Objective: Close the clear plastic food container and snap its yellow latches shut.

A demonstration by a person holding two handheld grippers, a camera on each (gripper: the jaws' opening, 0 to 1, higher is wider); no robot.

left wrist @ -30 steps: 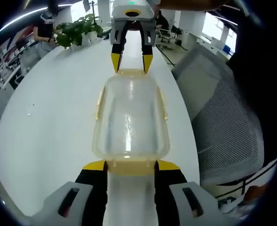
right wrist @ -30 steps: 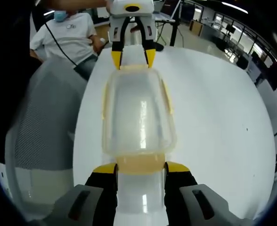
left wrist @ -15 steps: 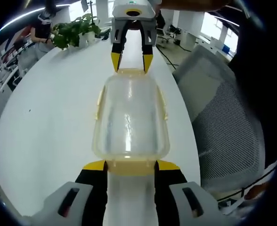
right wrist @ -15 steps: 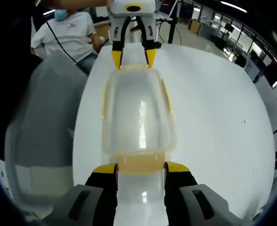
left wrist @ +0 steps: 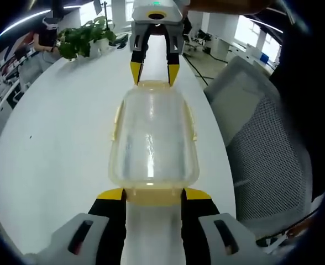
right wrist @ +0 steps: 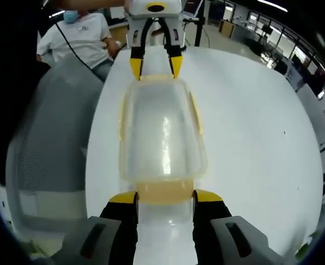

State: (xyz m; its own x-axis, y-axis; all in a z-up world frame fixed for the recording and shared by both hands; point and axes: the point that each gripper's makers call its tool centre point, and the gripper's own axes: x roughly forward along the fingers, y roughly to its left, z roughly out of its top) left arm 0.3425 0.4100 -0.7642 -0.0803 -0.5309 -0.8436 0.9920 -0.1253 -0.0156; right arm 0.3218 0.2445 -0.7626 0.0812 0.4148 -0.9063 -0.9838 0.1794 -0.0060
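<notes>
The clear plastic food container (left wrist: 153, 141) lies on the white worktop (left wrist: 57, 138), its lid already on, and it sits lengthwise between the two tools. The left hand-held gripper (left wrist: 153, 194) stands at one short end with its jaws wide apart, one on each side of the yellow end latch (left wrist: 153, 196), touching or almost touching it; I cannot say that it is pressing. The right hand-held gripper (right wrist: 165, 197) is placed the same way at the opposite short end, also wide, around the other end latch (right wrist: 165, 191). In the left gripper view the right one appears at the far end. Thin yellow side latches (right wrist: 196, 113) run along the long edges. A mesh office chair (left wrist: 262, 143) stands just beside the worktop, and a potted plant (left wrist: 85, 38) is at its far end. The container looks empty, so I judge it light and likely to slide on the smooth surface; the walls seem thin and a bit flexible. It is better to push on the stiff latches and the rim, with both ends steadied together.
</notes>
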